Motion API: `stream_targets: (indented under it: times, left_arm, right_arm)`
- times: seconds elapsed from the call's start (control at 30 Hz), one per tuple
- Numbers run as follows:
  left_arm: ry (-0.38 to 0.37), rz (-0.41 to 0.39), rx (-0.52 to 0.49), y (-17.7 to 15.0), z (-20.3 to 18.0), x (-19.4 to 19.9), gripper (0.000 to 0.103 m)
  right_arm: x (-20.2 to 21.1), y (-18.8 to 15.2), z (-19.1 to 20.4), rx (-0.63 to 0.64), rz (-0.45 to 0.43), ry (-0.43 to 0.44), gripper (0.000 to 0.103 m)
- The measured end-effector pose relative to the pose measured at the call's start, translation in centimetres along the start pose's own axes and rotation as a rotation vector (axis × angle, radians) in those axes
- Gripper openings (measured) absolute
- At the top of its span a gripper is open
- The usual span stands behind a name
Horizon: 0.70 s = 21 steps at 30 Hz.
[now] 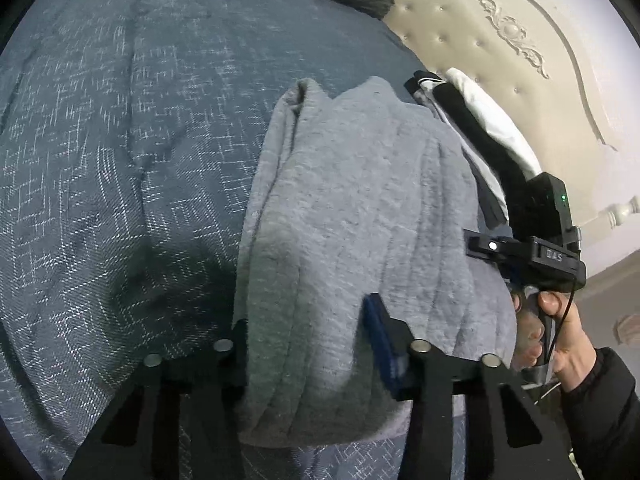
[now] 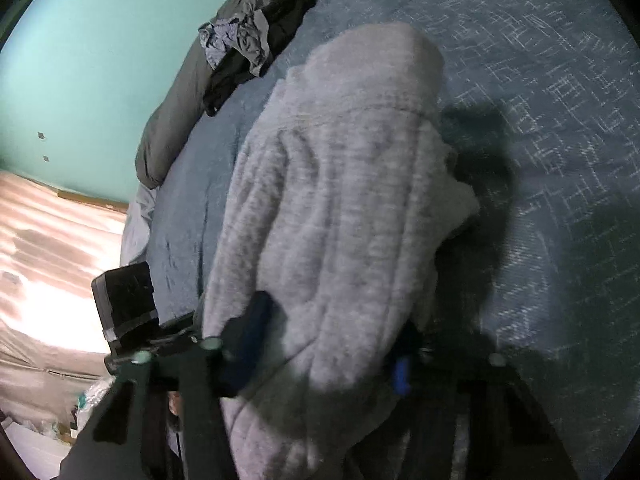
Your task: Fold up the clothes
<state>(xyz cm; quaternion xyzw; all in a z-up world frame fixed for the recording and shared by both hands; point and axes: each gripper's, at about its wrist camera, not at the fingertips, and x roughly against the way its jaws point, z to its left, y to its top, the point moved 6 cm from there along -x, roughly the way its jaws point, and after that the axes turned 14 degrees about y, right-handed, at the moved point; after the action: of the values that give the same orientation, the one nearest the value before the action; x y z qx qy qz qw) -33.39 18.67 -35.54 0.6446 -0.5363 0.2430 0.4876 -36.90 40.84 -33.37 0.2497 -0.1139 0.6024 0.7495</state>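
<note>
Your left gripper [image 1: 308, 344] and right gripper [image 2: 324, 344] each have their jaws closed on the near edge of the grey fleece garment [image 1: 360, 208], which drapes from mid-frame to the bottom over the blue bedspread [image 1: 100, 140]. It looks soft, thick and floppy, so grip bunched edges. The only lettering, on the right gripper at the left view's right edge, seems to read "DAS".

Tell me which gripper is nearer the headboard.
Right. The right gripper sits on the headboard side of the sweater; the left gripper grips its other side.
</note>
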Motion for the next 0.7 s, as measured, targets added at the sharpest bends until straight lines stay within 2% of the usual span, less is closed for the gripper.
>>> stream_targets:
  times: [0.23,0.4,0.43,0.47,0.57,0.7]
  left_arm:
    - [-0.033,-0.055,-0.005,0.5,-0.9,2.5,0.029]
    - [-0.052,-0.103,-0.031,1.0,-2.2,5.6,0.021]
    - [-0.061,-0.114,-0.035,1.1,-2.4,6.4,0.018]
    - [-0.070,-0.126,-0.038,1.2,-2.5,7.3,0.010]
    - [-0.059,-0.157,-0.061,1.2,-2.6,9.6,0.010]
    - [-0.032,-0.184,-0.040,0.4,-0.9,12.7,0.010]
  right_arm:
    - [1.0,0.6,2.3,0.076,-0.048,0.025,0.024]
    - [1.1,1.0,4.8,0.121,-0.055,0.047,0.021]
    - [1.0,1.1,5.4,0.131,-0.056,0.055,0.021]
    - [0.9,1.2,6.2,0.141,-0.056,0.066,0.020]
    - [0.3,1.4,8.6,0.180,-0.046,0.094,0.020]
    - [-1.4,2.1,12.0,0.229,-0.024,0.119,0.019]
